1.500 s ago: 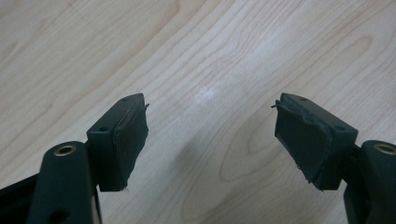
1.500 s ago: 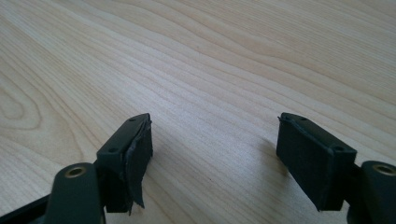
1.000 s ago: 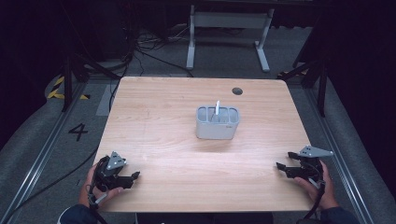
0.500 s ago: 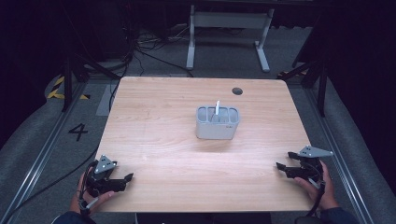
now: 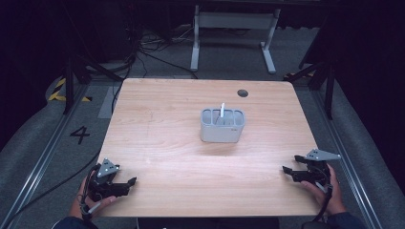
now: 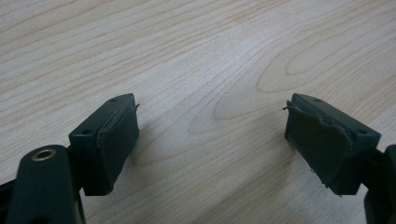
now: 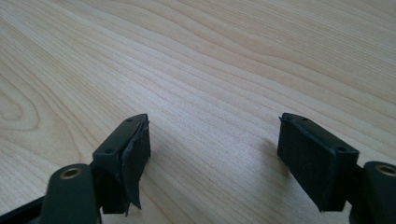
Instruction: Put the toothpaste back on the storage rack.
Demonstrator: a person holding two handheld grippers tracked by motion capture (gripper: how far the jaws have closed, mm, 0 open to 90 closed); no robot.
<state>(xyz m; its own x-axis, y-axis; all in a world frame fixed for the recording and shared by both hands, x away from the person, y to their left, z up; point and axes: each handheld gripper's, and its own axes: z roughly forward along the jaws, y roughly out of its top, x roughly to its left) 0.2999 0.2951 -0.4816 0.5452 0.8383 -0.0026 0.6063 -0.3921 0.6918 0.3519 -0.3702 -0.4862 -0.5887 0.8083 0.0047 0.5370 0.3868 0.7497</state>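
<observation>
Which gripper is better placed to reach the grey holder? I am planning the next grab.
Probably the right gripper: the grey plastic compartment holder with its white stick stands right of the wooden table's middle. The left gripper is farther off. Both are open and empty.

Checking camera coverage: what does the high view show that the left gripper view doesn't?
High view: a grey holder mid-table with a white stick standing in it, both hands, the right tongs, the floor. Left gripper view: the close wood grain and worn pads. Shared: the wooden table and the left tongs, open and empty.
</observation>
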